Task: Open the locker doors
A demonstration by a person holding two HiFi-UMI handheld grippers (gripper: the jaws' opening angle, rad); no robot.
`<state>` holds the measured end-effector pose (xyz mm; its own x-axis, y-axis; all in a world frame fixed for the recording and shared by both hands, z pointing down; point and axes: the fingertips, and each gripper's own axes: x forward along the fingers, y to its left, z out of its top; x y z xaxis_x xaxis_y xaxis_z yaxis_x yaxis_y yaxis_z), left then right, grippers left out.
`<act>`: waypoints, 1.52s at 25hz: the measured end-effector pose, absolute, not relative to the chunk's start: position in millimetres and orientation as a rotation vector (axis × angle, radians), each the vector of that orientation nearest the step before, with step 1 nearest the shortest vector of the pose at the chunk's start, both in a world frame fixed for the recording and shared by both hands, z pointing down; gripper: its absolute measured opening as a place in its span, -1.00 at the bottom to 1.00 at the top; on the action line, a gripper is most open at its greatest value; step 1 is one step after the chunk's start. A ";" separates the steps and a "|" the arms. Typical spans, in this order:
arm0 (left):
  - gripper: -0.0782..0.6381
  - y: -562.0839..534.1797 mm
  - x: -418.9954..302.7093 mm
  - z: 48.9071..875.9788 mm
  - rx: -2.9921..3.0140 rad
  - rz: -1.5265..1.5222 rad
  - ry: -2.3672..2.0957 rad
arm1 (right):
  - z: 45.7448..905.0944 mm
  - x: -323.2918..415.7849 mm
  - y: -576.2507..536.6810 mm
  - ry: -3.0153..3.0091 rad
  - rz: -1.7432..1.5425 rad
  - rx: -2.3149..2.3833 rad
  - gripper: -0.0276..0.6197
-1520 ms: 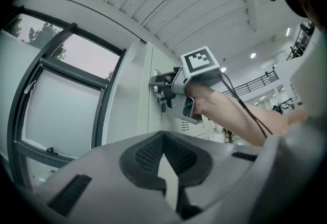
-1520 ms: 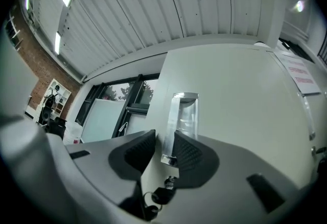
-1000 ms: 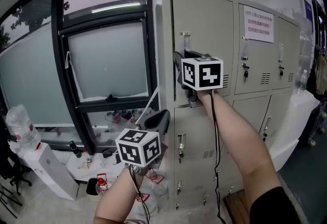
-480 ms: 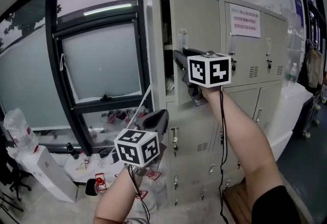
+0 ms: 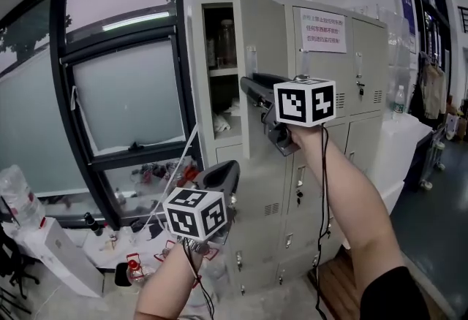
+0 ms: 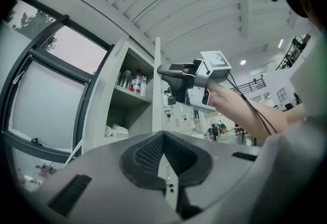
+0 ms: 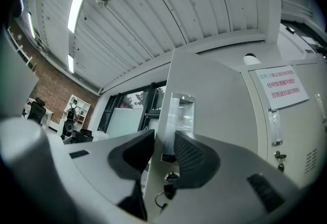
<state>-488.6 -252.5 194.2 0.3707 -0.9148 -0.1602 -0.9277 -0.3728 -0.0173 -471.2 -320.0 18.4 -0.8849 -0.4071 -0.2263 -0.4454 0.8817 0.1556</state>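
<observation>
The beige locker bank's top-left door [image 5: 261, 37] stands swung out, showing a shelf with bottles [image 5: 221, 39] and a white cloth [image 5: 223, 121] below. My right gripper [image 5: 247, 82] is shut on that door's free edge beside its clear handle plate [image 7: 177, 113]; one jaw sits behind the door [image 7: 214, 95], the other pad on its face. The right gripper view puts the gripper [image 7: 164, 138] astride the edge, with a key hanging under it. My left gripper [image 5: 228, 169] hangs lower, in front of the lower lockers, shut on nothing [image 6: 163, 136]. The left gripper view shows the right gripper [image 6: 168, 72] on the door edge [image 6: 157, 100].
Closed locker doors [image 5: 365, 70] fill the bank to the right, one bearing a paper notice [image 5: 322, 30]. A dark-framed window [image 5: 124, 92] stands left of the lockers. Bottles and clutter [image 5: 131, 267] lie on the floor below it. A white counter [image 5: 398, 137] is at far right.
The top-left door has swung from barely ajar to wide open, with my right gripper travelling with its edge. My left gripper has stayed low, still shut.
</observation>
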 end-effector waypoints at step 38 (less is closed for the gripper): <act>-0.79 -255.5 -324.6 218.1 -2.486 0.127 1.809 | 43.9 -298.1 -330.6 2.862 0.356 -0.691 -0.40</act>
